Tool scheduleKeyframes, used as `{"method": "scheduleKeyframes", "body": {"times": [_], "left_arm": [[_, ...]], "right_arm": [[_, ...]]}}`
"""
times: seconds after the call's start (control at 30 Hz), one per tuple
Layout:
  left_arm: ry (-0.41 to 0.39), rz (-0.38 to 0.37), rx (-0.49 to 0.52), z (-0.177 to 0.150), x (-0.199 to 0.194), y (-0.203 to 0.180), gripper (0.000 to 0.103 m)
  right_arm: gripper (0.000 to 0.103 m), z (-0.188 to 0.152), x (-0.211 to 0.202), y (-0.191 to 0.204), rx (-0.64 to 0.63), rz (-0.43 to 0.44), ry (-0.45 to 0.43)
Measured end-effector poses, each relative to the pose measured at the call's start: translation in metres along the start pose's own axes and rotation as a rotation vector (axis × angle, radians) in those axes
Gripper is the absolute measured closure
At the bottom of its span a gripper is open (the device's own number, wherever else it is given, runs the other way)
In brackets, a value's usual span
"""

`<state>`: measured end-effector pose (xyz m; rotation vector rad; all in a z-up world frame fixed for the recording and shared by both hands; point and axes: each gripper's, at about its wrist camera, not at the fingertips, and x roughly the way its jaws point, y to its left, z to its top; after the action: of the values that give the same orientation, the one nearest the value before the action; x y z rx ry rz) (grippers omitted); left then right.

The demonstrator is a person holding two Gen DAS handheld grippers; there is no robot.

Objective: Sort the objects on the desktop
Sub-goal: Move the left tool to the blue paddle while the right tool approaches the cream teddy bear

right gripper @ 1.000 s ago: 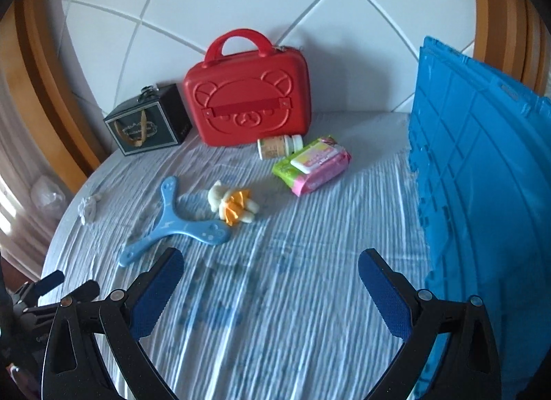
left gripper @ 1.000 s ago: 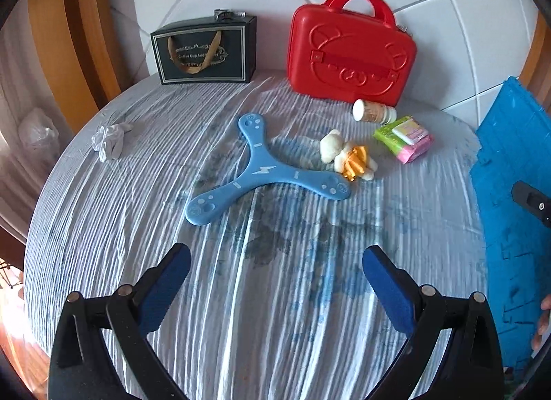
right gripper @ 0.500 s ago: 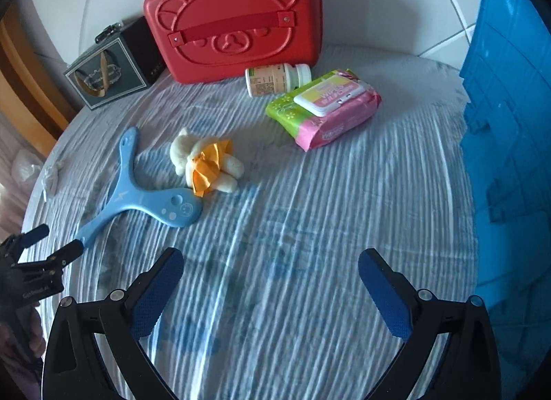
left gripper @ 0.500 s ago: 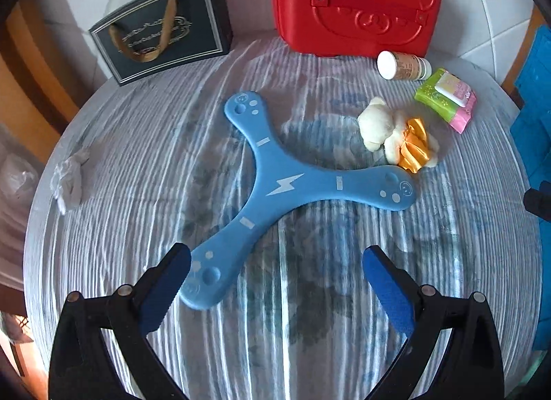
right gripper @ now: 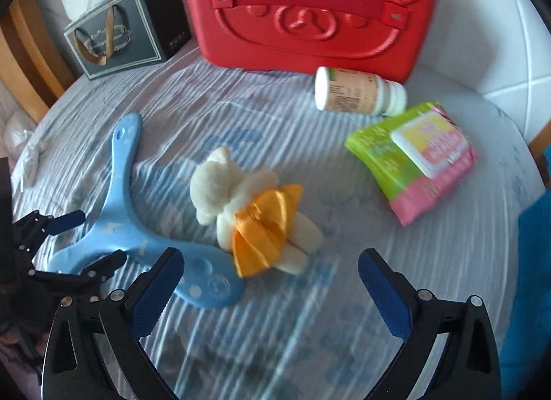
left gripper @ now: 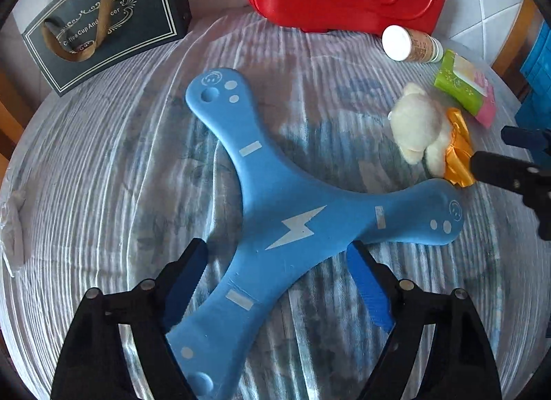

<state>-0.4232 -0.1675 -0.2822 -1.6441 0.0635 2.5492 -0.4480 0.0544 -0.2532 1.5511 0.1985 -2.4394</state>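
Left wrist looks down close over boomerang; right wrist angles leftward, sharing it.

The right gripper is wide open above the bed. A small teddy bear lies just ahead, touching the blue boomerang.

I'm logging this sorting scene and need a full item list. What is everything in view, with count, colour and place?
boomerang: one, blue, three-armed, centre of the bedsheet
plush toy: one, cream with orange bow, touching a boomerang arm
bottle: one, white, lying before the case
wipes pack: one, green and pink, right of the plush toy
case: one, red, at the back
gift bag: one, dark, back left
tissue: one, white, left edge
crate: one, blue, far right
left gripper: open, straddling a boomerang arm
right gripper: open, near the plush toy
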Motion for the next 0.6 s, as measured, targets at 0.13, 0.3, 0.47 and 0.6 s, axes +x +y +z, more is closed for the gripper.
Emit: {"method": "scheduleKeyframes", "body": {"times": [0.13, 0.3, 0.47, 0.6], "left_arm": [[-0.018, -0.013, -0.014, 0.009, 0.007, 0.000, 0.013], [-0.034, 0.012, 0.051, 0.008, 0.011, -0.006, 0.003], [-0.043, -0.006, 0.038, 0.012, 0.014, -0.003, 0.003], [-0.060, -0.006, 0.023, 0.011, 0.010, -0.009, 0.024]], "right_arm": [[0.001, 0.011, 0.025, 0.004, -0.018, -0.026, 0.019], [0.002, 0.018, 0.057, 0.001, -0.039, -0.048, 0.074], [0.047, 0.014, 0.050, -0.010, 0.013, -0.034, 0.041], [0.056, 0.004, 0.039, -0.027, 0.073, -0.025, 0.043]]}}
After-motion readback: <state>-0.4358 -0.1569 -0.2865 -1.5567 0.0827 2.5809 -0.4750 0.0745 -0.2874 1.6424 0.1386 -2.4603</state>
